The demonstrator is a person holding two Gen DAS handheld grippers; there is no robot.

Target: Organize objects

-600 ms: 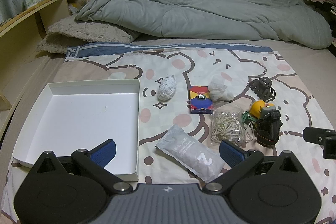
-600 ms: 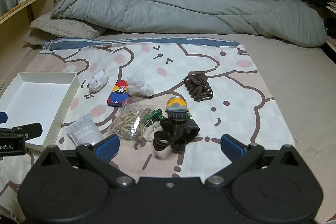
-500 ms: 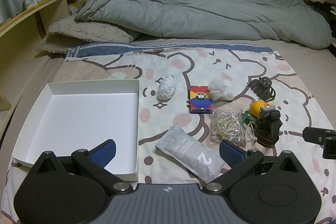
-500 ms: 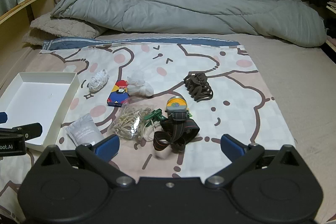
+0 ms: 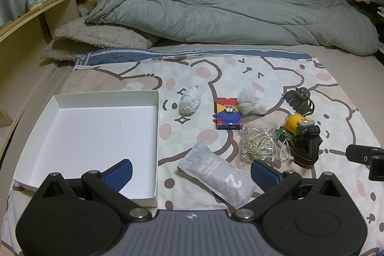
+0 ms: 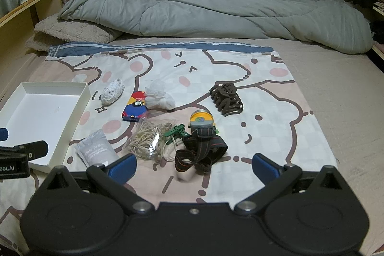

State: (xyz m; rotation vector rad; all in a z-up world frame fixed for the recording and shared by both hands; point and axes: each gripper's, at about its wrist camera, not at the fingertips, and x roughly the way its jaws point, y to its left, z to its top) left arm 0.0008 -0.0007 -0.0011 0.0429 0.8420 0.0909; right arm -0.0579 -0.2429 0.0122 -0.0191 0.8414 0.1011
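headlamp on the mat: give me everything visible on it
The headlamp has a round yellow lamp head with a grey housing behind it, on a dark elastic strap with red-orange stripes. The strap lies slack in loose loops toward the camera. It rests on the cartoon-print mat, untouched by either gripper. A green clip lies against its left side, beside the bag of rubber bands. The brown hair claw lies apart, behind it.

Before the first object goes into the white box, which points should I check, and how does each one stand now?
1. Left gripper open, nothing between its fingers: ok.
2. Right gripper open, nothing held: ok.
3. White box holds nothing, open side up: ok.
4. Grey packet lies flat beside the box, apart from its wall: ok.
5. Headlamp strap touches the bag of rubber bands; may drag: not ok.
6. Weight of the packet: cannot tell.
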